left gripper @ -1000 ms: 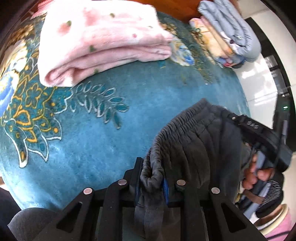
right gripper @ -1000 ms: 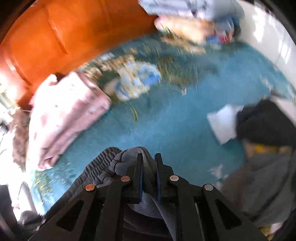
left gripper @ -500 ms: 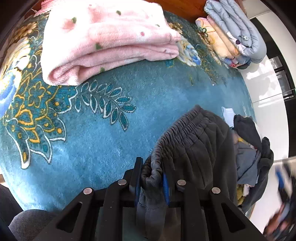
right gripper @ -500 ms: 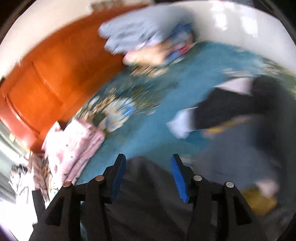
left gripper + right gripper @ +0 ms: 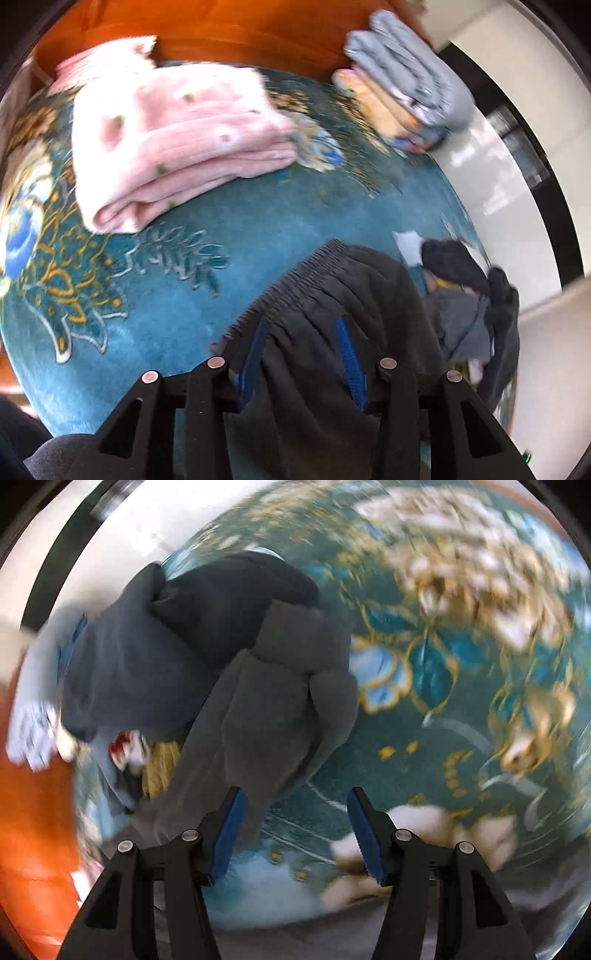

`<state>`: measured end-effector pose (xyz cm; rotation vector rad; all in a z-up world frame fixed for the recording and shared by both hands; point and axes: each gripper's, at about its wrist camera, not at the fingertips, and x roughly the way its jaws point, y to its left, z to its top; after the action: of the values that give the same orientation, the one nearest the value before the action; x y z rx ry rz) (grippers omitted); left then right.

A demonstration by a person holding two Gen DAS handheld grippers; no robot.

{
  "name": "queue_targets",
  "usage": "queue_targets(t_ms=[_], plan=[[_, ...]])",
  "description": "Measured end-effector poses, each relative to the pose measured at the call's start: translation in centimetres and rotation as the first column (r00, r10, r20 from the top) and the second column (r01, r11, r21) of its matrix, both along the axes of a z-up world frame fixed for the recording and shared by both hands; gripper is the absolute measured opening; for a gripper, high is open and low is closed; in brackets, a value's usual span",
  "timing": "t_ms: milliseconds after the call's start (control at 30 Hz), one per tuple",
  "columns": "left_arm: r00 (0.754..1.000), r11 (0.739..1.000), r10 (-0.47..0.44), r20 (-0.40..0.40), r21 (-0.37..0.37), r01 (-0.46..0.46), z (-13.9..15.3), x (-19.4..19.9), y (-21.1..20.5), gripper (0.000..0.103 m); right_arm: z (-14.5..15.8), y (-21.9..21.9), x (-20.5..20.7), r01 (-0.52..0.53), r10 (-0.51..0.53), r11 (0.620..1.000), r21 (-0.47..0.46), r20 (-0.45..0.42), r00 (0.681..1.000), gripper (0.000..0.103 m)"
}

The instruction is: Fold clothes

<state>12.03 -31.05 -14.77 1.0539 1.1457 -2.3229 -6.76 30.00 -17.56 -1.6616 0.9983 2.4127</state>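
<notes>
Dark grey sweatpants lie on the blue floral carpet, elastic waistband toward the far left. My left gripper is open, its blue-padded fingers spread over the pants just behind the waistband. In the right wrist view my right gripper is open and empty above the carpet, with a grey pant leg reaching away from its left finger. The right view is blurred.
A folded pink blanket lies at the far left. A stack of folded blue and peach clothes sits at the back by the orange wooden wall. A heap of dark unfolded clothes lies right of the pants, also in the right view.
My left gripper has opened and let go of the waistband, which now lies on the carpet. My right gripper, open since half a second ago, has swung round toward the clothes heap.
</notes>
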Motion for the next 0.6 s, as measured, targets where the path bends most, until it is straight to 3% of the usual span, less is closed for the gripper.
queue_targets(t_ms=[133, 267, 400, 433, 467, 533, 600], plan=[[0.999, 0.999, -0.045, 0.006, 0.008, 0.045, -0.3, -0.8, 0.7, 0.049, 1.7, -3.1, -2.9, -0.041, 0.045, 0.997, 0.061, -0.069, 0.997, 0.059], [0.998, 0.998, -0.056, 0.040, 0.008, 0.056, -0.7, -1.2, 1.3, 0.049, 0.5, -4.4, -6.7, 0.007, -0.007, 1.000, 0.022, -0.013, 1.000, 0.059], [0.997, 0.999, -0.042, 0.065, 0.023, 0.041, -1.3, -1.3, 1.2, 0.050, -1.6, -5.0, -8.7, 0.053, -0.060, 0.996, 0.076, 0.096, 0.994, 0.058], [0.997, 0.999, -0.036, 0.070, 0.030, 0.034, -1.5, -1.3, 1.1, 0.050, -1.8, -5.0, -8.7, 0.063, -0.073, 0.994, 0.090, 0.115, 0.991, 0.046], [0.997, 0.999, -0.030, 0.075, 0.039, 0.027, -1.7, -1.3, 0.9, 0.050, -1.9, -5.0, -8.6, 0.073, -0.087, 0.991, 0.109, 0.131, 0.988, 0.027], [0.996, 0.998, -0.021, 0.087, 0.054, 0.017, -2.1, -1.4, 0.8, 0.050, -1.4, -4.6, -7.9, 0.071, -0.085, 0.992, 0.106, 0.130, 0.988, 0.009], [0.996, 0.998, -0.030, 0.089, 0.058, 0.025, -2.3, -1.5, 0.8, 0.050, -0.3, -4.2, -6.9, 0.064, -0.071, 0.995, 0.076, 0.095, 0.993, 0.005]])
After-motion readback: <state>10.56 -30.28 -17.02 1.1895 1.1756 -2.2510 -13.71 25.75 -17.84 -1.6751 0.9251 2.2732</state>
